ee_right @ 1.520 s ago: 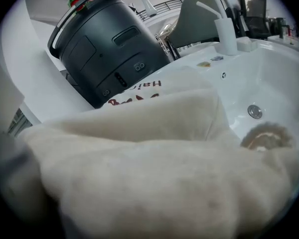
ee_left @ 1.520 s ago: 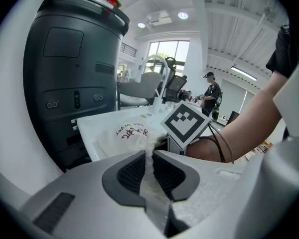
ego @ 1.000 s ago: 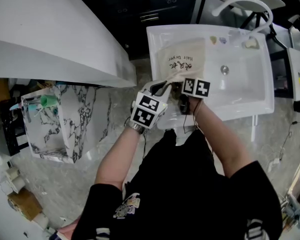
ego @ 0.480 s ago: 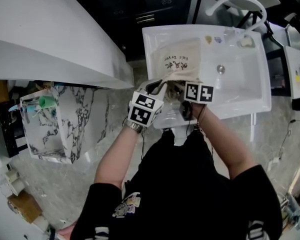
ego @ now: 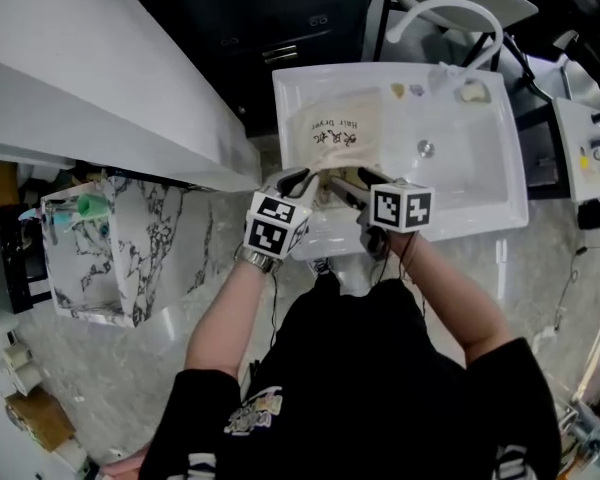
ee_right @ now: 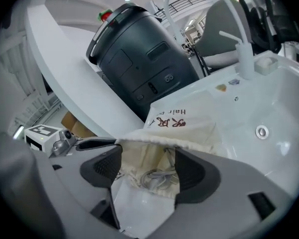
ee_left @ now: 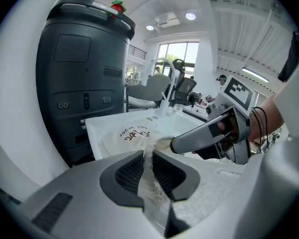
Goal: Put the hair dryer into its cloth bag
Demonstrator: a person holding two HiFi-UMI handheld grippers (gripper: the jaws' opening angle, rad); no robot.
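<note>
The right gripper (ego: 348, 186) has pulled back and up from the bag's mouth. Its jaws have just been opening, and they stand wide and grip nothing (the mouth only shows between them). The left gripper (ego: 302, 180) pinches the rim of the cloth bag (ego: 340, 133), jaws nearly together. A grey cord (ee_right: 157, 177) lies inside, so the hair dryer is probably in, though hidden. The bag lies in the sink (ego: 480, 203). Its long way runs away from the person, mouth nearest them.
</note>
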